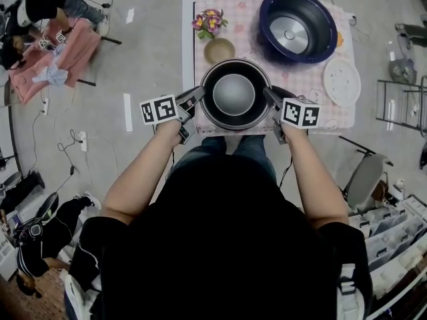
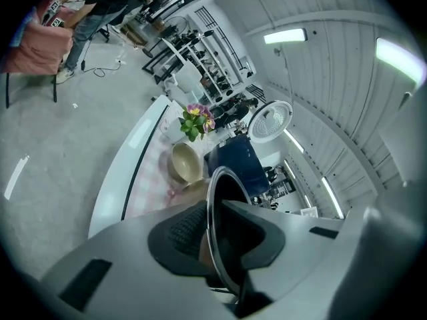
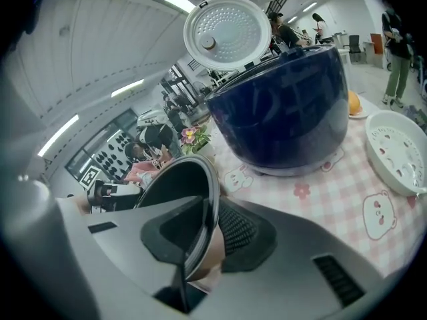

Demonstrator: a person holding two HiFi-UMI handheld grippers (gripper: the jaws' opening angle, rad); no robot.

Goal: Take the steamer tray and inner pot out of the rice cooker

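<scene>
Head view: left gripper (image 1: 195, 103), right gripper (image 1: 271, 98) jaws ajar astride inner pot (image 1: 234, 96) rim

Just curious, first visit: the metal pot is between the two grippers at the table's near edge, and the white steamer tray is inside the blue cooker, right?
Not quite. The head view shows the steamer tray lying on the tablecloth right of the rice cooker, not inside it. The inner pot is indeed between the left gripper and right gripper.
</scene>
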